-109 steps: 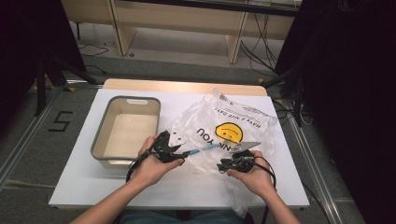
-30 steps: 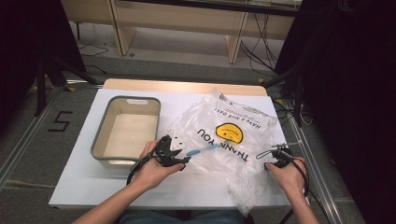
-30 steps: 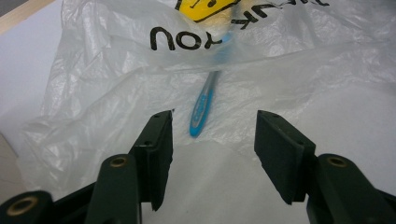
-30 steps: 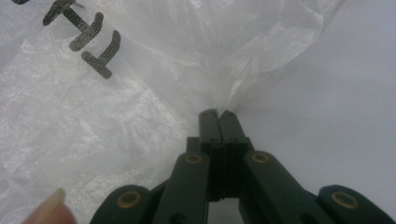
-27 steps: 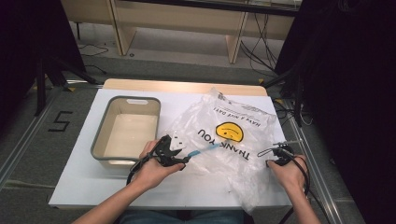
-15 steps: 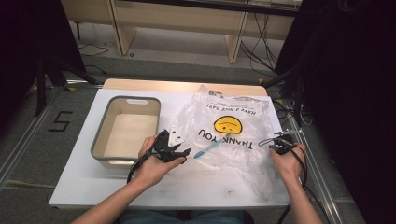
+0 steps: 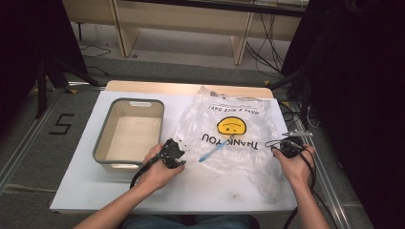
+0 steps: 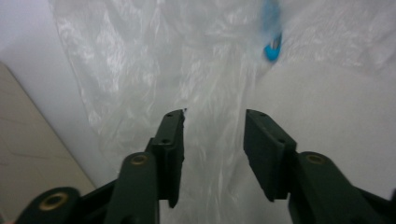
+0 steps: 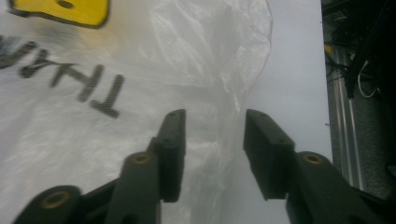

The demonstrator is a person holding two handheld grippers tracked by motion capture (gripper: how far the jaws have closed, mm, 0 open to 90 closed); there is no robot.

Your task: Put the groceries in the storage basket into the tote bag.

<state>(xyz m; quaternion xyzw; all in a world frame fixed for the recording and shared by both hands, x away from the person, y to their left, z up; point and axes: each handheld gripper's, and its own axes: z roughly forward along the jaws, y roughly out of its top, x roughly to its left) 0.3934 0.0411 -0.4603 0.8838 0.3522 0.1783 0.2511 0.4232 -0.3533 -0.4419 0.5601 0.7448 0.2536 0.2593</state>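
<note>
A clear plastic bag (image 7: 234,138) printed with a yellow smiley and "THANK YOU" lies spread flat on the white table (image 7: 95,191). A slim blue item (image 7: 210,153) lies inside it near its left side. My left gripper (image 7: 180,160) rests at the bag's left edge. Its jaws have just been closing but still stand apart, and bag film (image 8: 154,60) lies under and between them unpinched, with the blue item (image 8: 272,46) ahead. My right gripper (image 7: 277,145) is at the bag's right edge (image 9: 163,70). Its jaws have just been opening, over the film's border.
A grey-rimmed cream tub (image 7: 103,131) stands on the table's left half, close behind the left hand. The table's right edge and a metal rail (image 7: 305,138) run just beyond the right hand. Bare tabletop stretches along the front.
The right gripper, earlier shut on the bag's right edge, has drawn it outward and let go. The bag now lies flatter and wider. The left hand has barely shifted.
</note>
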